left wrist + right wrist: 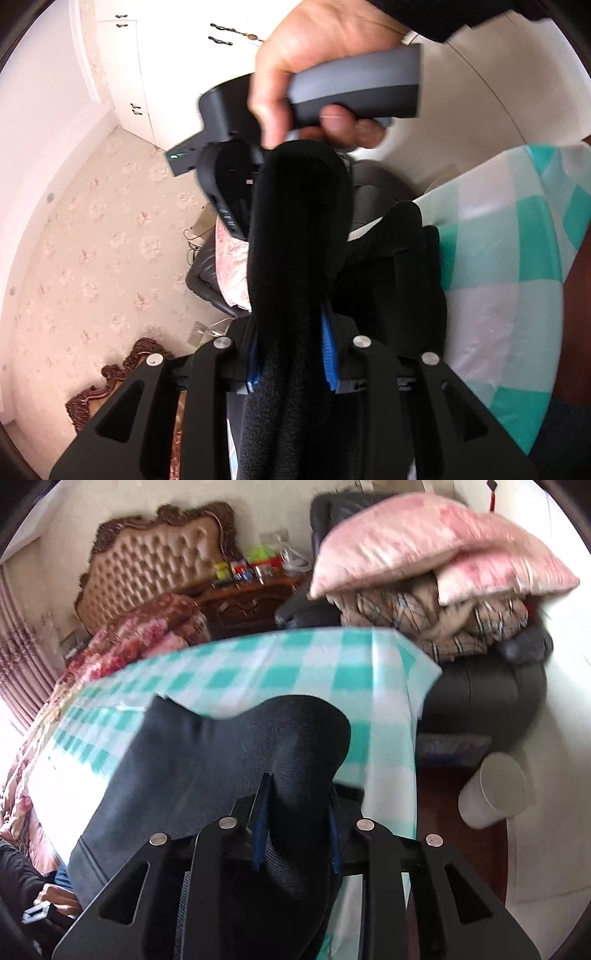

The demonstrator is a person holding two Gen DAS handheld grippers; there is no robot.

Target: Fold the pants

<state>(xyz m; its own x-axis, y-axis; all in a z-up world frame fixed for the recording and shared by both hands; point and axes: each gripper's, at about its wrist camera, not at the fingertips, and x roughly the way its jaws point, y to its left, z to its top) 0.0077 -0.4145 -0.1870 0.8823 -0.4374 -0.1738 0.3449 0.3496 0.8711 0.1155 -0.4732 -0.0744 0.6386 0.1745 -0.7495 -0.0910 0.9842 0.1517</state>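
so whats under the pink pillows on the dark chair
A heap of beige plaid bedding lies under the pink pillows, resting on the dark chair. Whatever is deeper in the heap is covered.

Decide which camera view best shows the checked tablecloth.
The right wrist view: the checked tablecloth spreads wide beyond the black pants. The left wrist view shows only an edge strip at the right, beside the hanging fabric.

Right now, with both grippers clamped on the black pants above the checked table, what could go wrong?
1. The left gripper pinches a thick bunch of the pants; layers may slip out unevenly.
2. The right gripper holds a rounded fold near the tablecloth edge; cloth set down there could slide off.
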